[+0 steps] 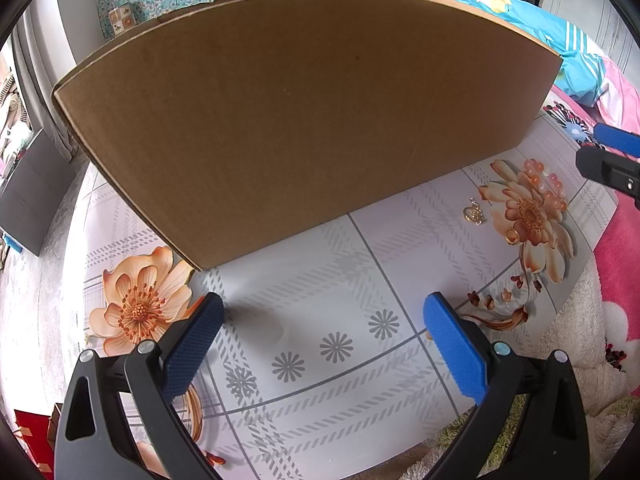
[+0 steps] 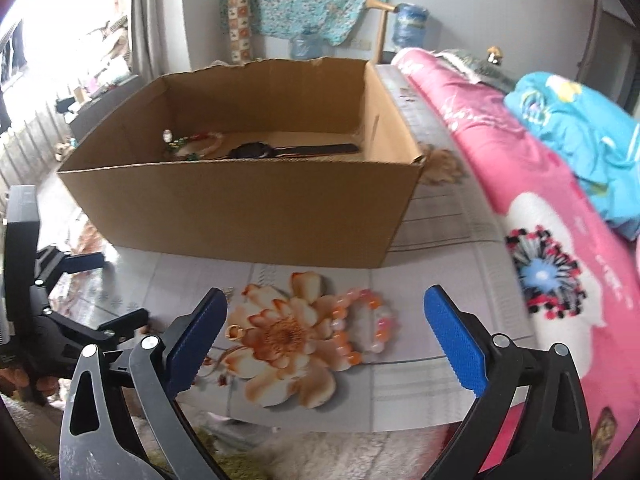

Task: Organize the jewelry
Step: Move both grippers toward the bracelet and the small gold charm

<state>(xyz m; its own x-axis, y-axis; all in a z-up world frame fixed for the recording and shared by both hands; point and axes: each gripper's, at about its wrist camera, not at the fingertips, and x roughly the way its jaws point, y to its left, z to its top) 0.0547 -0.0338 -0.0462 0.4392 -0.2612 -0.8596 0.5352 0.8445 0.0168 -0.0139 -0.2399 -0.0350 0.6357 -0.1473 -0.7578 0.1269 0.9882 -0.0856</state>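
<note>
An open cardboard box (image 2: 240, 200) stands on the flowered mat; it fills the left wrist view (image 1: 300, 120). Inside lie a black watch (image 2: 288, 149) and beaded jewelry (image 2: 192, 145). An orange-and-white bead bracelet (image 2: 366, 326) lies on the mat just ahead of my open, empty right gripper (image 2: 324, 308); it also shows in the left wrist view (image 1: 548, 184). A gold pendant (image 1: 474, 213) lies beside it. A gold ring (image 2: 236, 331) lies on the printed flower. My left gripper (image 1: 322, 316) is open and empty before the box wall, and appears in the right wrist view (image 2: 116, 292).
The flowered mat (image 1: 340, 380) lies on a bed. A pink quilt (image 2: 540, 200) and a blue blanket (image 2: 580, 132) lie to the right. A white fluffy cover (image 1: 580, 360) borders the mat's near edge. Room clutter stands along the left wall.
</note>
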